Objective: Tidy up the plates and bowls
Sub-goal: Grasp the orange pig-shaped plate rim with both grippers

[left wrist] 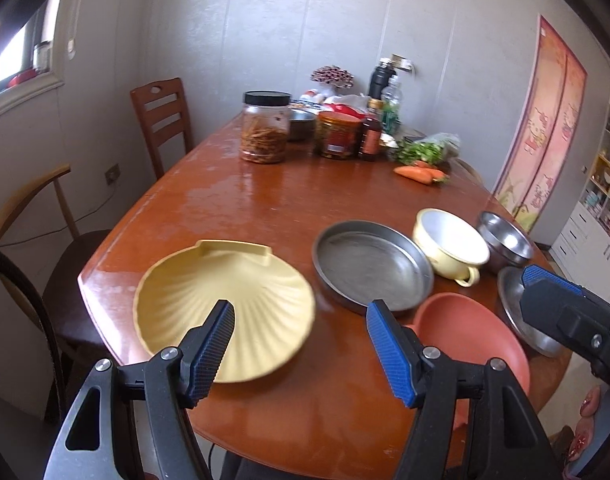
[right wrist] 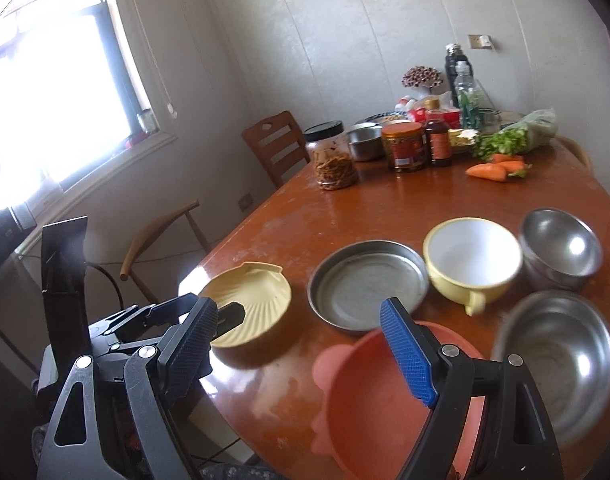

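Both sets of jaws are wide open, nothing in them; left gripper (left wrist: 301, 344) hangs over the near table (left wrist: 233, 200) edge with its left finger over the shell plate (left wrist: 225, 300); right gripper (right wrist: 305, 344) sits above the pink bowl (right wrist: 369, 400); past them sit the steel pan (right wrist: 365, 284), yellow cup (right wrist: 471, 260) and steel bowls (right wrist: 561, 248); jars and carrots (right wrist: 497, 170) at the far end.

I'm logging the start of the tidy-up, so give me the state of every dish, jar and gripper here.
Left gripper: open, empty.
Right gripper: open, empty.
Shell plate: upright, empty.
Metal pan: upright, empty.
Yellow cup: upright, empty.
Small steel bowl: upright, empty.
Large steel bowl: upright, empty.
Orange bowl: upright, empty.
Clear jar: lid on, partly full.
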`<control>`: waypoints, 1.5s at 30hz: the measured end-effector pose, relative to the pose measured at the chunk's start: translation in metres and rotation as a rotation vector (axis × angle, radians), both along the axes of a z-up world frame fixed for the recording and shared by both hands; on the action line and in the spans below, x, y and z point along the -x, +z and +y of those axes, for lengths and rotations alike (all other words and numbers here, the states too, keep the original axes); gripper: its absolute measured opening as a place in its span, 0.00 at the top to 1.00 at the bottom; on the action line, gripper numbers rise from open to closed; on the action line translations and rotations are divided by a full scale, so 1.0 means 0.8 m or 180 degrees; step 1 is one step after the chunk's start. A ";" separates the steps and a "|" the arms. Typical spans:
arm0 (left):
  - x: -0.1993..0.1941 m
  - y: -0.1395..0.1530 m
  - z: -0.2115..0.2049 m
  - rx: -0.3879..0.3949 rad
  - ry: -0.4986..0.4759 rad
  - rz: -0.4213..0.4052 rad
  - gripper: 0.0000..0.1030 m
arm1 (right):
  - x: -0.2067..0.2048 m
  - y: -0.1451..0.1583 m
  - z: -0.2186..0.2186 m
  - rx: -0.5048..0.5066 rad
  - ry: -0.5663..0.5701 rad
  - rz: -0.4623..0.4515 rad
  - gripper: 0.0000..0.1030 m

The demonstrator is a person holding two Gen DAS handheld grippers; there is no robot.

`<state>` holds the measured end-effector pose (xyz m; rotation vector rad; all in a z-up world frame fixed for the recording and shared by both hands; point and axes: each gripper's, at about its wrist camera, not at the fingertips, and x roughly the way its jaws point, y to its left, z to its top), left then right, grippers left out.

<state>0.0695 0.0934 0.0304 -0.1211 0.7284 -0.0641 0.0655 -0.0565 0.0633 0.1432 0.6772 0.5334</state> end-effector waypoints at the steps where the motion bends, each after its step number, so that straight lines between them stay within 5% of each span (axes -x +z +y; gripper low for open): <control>1: 0.001 0.000 -0.008 -0.0013 -0.0034 0.0010 0.34 | 0.005 0.000 -0.006 -0.0009 -0.0013 -0.0004 0.17; 20: -0.002 -0.024 -0.080 -0.0223 -0.0285 0.0203 0.34 | 0.057 -0.047 -0.078 0.0168 -0.0200 0.0248 0.17; 27: -0.012 -0.039 -0.086 -0.0307 -0.0268 0.0275 0.34 | 0.070 -0.071 -0.099 -0.0008 -0.0266 0.0392 0.17; 45: -0.035 -0.071 -0.099 -0.0300 -0.0363 0.0463 0.34 | 0.048 -0.115 -0.115 -0.0037 -0.0423 0.0680 0.17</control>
